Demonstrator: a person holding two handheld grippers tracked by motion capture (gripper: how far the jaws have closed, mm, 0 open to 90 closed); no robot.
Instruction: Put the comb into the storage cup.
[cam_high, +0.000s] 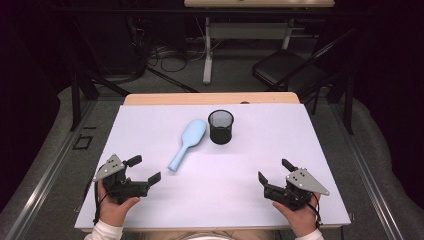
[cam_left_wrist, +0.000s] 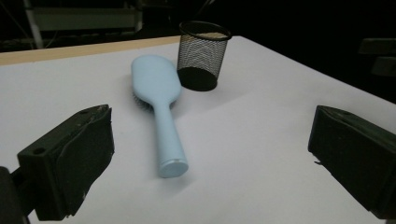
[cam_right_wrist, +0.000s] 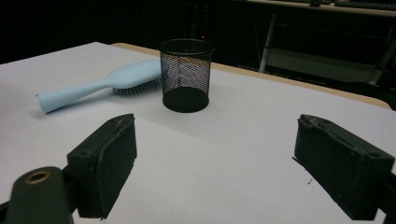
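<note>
A light blue hairbrush (cam_high: 187, 143) lies bristles down on the white table top (cam_high: 260, 145), its handle end toward my left gripper (cam_high: 146, 169). Beside the brush head stands an upright black mesh cup (cam_high: 220, 126). In the left gripper view the hairbrush (cam_left_wrist: 161, 109) lies ahead of the wide-apart jaws, the mesh cup (cam_left_wrist: 201, 55) behind it. My right gripper (cam_high: 275, 170) rests near the front right, jaws apart with nothing between them; its view shows the mesh cup (cam_right_wrist: 185, 74) and the hairbrush (cam_right_wrist: 100, 85) farther off. Both grippers are open.
The white sheet covers a wooden table (cam_high: 210, 98) whose far edge shows. Beyond it stand a dark folding chair (cam_high: 295, 70) and another table's leg (cam_high: 207, 50), with cables on the floor. Bare table surface lies between the two grippers.
</note>
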